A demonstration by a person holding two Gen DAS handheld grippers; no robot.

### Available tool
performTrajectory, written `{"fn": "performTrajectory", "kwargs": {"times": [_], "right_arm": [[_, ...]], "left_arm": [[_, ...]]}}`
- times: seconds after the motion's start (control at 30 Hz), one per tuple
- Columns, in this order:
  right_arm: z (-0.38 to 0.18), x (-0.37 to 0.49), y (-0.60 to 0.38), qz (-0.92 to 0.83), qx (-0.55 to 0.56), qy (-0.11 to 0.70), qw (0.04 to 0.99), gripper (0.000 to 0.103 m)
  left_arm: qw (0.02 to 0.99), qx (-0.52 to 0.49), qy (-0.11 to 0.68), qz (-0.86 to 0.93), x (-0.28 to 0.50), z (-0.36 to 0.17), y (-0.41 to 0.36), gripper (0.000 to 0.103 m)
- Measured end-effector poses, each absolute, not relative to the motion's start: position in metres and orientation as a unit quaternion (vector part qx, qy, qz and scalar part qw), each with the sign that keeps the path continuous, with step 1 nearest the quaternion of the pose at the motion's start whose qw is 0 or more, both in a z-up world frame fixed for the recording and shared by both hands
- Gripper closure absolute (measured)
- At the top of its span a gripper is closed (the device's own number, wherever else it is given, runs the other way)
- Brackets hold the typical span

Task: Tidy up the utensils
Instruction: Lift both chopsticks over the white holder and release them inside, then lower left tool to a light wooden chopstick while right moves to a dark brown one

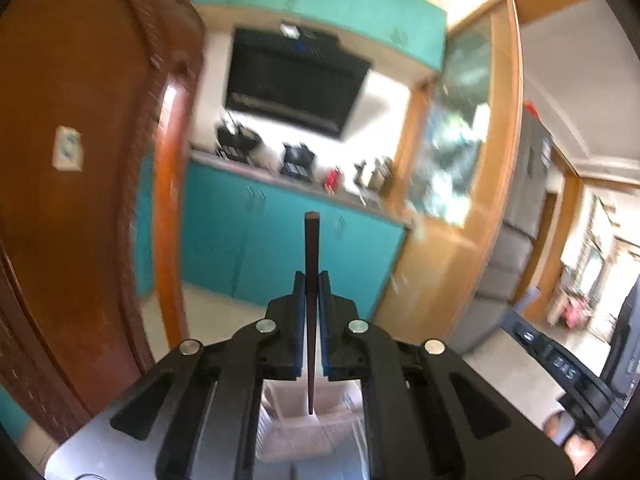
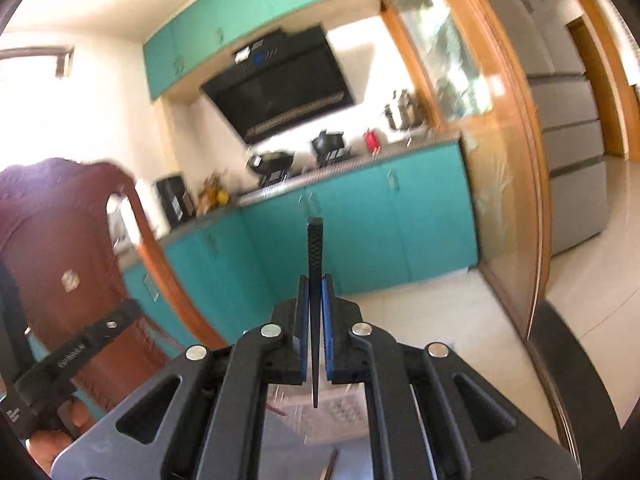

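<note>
Left gripper (image 1: 312, 284) clamped on brown chopstick (image 1: 311, 248), upright, tip over pale basket (image 1: 296, 436). Right gripper (image 2: 316, 288) pinching black chopstick (image 2: 315, 252). Likely light, stiff, slippery; mid-shaft hold looks best, twist in pads possible.

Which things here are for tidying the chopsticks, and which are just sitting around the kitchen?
For the job:
brown chopstick in the left gripper
black chopstick in the right gripper
pale basket below

Just sitting around:
wok
red container
range hood
</note>
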State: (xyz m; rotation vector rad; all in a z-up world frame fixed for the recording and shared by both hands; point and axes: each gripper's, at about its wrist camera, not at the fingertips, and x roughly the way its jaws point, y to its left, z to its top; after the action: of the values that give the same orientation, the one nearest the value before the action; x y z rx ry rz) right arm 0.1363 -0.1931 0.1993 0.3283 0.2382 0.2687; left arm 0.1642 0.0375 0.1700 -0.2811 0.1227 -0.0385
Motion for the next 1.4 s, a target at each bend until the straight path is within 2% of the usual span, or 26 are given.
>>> {"fn": "performTrajectory", "kwargs": {"times": [0.13, 0.3, 0.63, 0.73, 0.77, 0.8, 0.87, 0.9, 1.07, 1.13, 1.2, 1.27, 1.4], "right_arm": [[0.192, 0.151, -0.187, 0.116, 0.171, 0.092, 0.974, 0.096], [0.164, 0.178, -0.17, 0.107, 0.149, 0.126, 0.975, 0.096], [0.128, 0.197, -0.153, 0.111, 0.119, 0.189, 0.968, 0.096], [0.124, 0.196, -0.152, 0.118, 0.121, 0.202, 0.965, 0.09], [0.125, 0.194, -0.152, 0.118, 0.119, 0.2, 0.965, 0.082], [0.127, 0.191, -0.153, 0.118, 0.118, 0.195, 0.967, 0.075], [0.133, 0.183, -0.156, 0.116, 0.118, 0.183, 0.969, 0.07], [0.136, 0.179, -0.157, 0.116, 0.12, 0.178, 0.97, 0.069], [0.167, 0.138, -0.159, 0.171, 0.123, 0.141, 0.967, 0.069], [0.173, 0.123, -0.151, 0.236, 0.105, 0.142, 0.956, 0.069], [0.166, 0.121, -0.135, 0.31, 0.069, 0.191, 0.929, 0.069], [0.133, 0.125, -0.112, 0.344, 0.024, 0.266, 0.9, 0.069], [0.034, 0.162, -0.085, 0.252, -0.017, 0.404, 0.879, 0.069]], "left_arm": [[0.99, -0.117, 0.077, 0.009, 0.19, 0.152, 0.034, 0.096], [0.986, -0.107, 0.129, 0.014, 0.217, 0.123, 0.033, 0.096], [0.983, -0.077, 0.163, 0.012, 0.224, 0.101, 0.023, 0.096], [0.983, -0.073, 0.168, 0.01, 0.219, 0.098, 0.022, 0.096], [0.983, -0.072, 0.168, 0.007, 0.216, 0.098, 0.021, 0.096], [0.983, -0.072, 0.167, 0.007, 0.215, 0.098, 0.022, 0.094], [0.984, -0.074, 0.163, 0.004, 0.209, 0.101, 0.022, 0.087], [0.984, -0.077, 0.158, 0.001, 0.203, 0.103, 0.024, 0.083], [0.988, -0.096, 0.124, -0.005, 0.173, 0.121, 0.035, 0.078], [0.989, -0.102, 0.106, 0.009, 0.157, 0.127, 0.043, 0.071], [0.989, -0.108, 0.1, 0.021, 0.146, 0.127, 0.05, 0.066], [0.987, -0.115, 0.108, 0.021, 0.139, 0.121, 0.056, 0.065], [0.982, -0.107, 0.149, 0.034, 0.136, 0.088, 0.057, 0.064]]}}
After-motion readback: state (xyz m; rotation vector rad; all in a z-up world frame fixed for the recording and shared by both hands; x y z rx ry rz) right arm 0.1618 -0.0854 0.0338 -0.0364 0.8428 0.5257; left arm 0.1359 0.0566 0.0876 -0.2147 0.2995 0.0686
